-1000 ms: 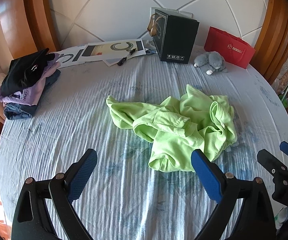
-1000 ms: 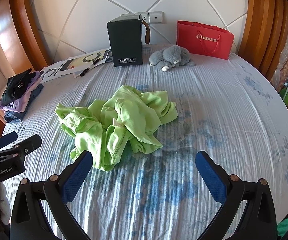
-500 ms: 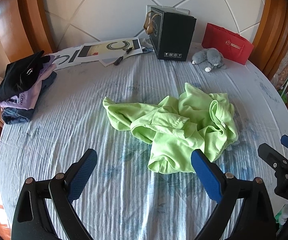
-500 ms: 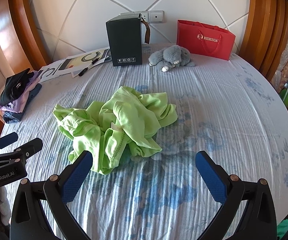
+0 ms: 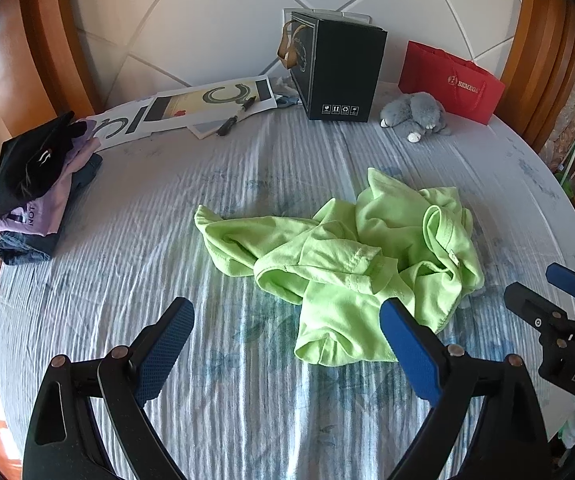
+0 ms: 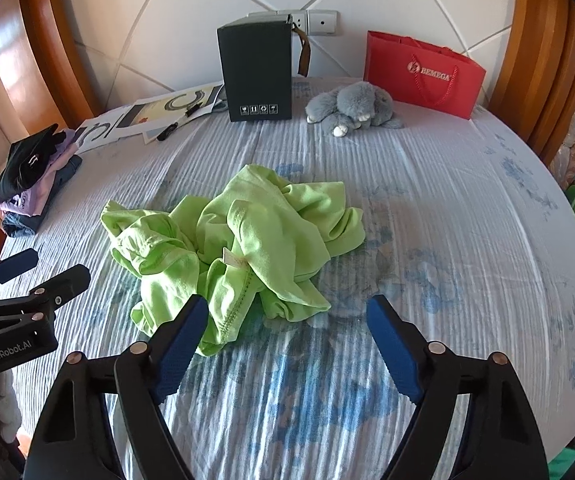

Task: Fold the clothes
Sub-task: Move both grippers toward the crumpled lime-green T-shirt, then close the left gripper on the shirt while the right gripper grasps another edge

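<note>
- The lime-green garment (image 5: 351,264) lies crumpled in a heap at mid-frame on the bed (image 5: 167,240), sleeves and hem tangled over each other.
- Left hand-held gripper (image 5: 287,340) and right hand-held gripper (image 6: 287,340) both hover near its lower edge, jaws spread wide, holding nothing.
- To fold it well, I judge each should pinch one single layer at a clear edge or corner and draw the cloth flat, not bunched.
- A stack of folded clothes (image 5: 35,192) sits at the left edge.
- Which part is collar, sleeve or hem is hard to tell; the underside is hidden.
</note>
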